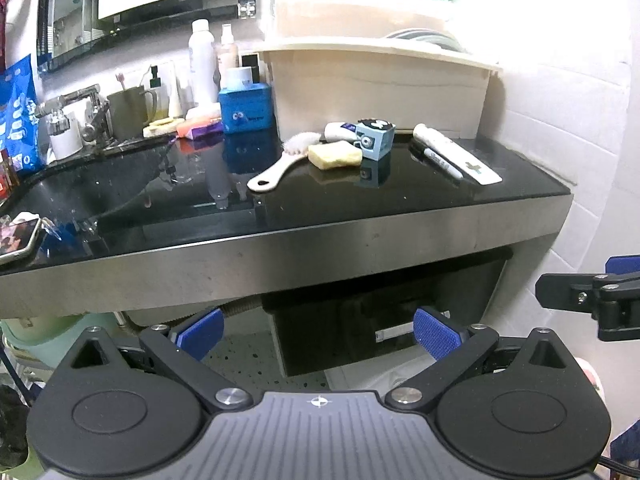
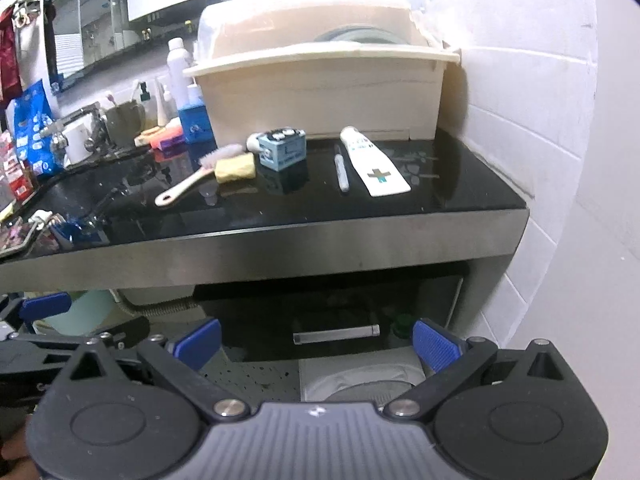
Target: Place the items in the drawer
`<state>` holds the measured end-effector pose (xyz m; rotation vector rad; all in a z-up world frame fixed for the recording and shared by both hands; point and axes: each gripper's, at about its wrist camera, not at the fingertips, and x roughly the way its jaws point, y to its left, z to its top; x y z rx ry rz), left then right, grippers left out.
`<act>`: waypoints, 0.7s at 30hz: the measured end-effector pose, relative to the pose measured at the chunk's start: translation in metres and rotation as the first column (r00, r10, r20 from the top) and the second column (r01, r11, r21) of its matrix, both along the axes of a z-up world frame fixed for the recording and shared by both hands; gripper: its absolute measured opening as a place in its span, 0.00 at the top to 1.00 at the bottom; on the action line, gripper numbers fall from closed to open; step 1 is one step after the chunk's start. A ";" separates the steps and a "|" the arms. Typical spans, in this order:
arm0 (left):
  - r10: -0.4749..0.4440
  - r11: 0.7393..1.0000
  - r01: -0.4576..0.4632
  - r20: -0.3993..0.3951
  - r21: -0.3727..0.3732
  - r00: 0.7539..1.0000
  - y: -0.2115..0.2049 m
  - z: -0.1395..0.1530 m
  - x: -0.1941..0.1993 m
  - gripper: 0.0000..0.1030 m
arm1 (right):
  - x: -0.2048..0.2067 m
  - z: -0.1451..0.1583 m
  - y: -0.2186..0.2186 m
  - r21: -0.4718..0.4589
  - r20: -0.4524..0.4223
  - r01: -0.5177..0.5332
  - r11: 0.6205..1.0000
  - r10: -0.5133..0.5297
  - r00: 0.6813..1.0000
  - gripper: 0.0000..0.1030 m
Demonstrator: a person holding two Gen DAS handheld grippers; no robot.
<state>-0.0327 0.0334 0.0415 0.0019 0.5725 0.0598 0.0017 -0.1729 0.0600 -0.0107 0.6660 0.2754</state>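
Little legible print. White tube (image 2: 374, 164) on the black countertop (image 2: 460, 196): a teal and grey cross mark near its flat end, small print near the cap too blurred to read. Blue box (image 1: 246, 106) by the bottles: cartoon eyes and a tiny unreadable word. Light blue carton (image 2: 282, 148): a dark mark like "L", rest illegible. Pen (image 1: 440, 160): dark lettering, unreadable. Blue packet (image 1: 18, 112) at left: white blobs, no readable text.

I'm in a home bathroom: white tiled wall (image 2: 520, 128), mirror (image 1: 80, 12), faucet (image 1: 72, 108) over a black sink (image 1: 100, 184). The black surface (image 2: 440, 192) holds a toothpaste tube (image 2: 374, 162), toothbrush cup (image 1: 130, 110), lotion bottles (image 1: 202, 60) and soap bar (image 1: 335, 154).
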 end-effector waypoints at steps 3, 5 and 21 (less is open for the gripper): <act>-0.002 1.000 0.002 0.008 -0.002 1.000 0.001 0.006 -0.003 0.01 | -0.004 0.008 0.001 0.005 0.012 -0.004 1.000 0.004 1.000 0.00; -0.005 1.000 0.005 0.014 -0.008 1.000 0.002 0.011 -0.005 0.01 | -0.007 0.013 0.002 0.003 0.020 -0.004 1.000 0.004 1.000 0.00; 0.002 1.000 -0.001 0.037 -0.023 0.999 0.009 0.040 -0.017 0.01 | -0.030 0.044 0.016 -0.028 0.086 -0.012 1.000 0.014 0.996 0.00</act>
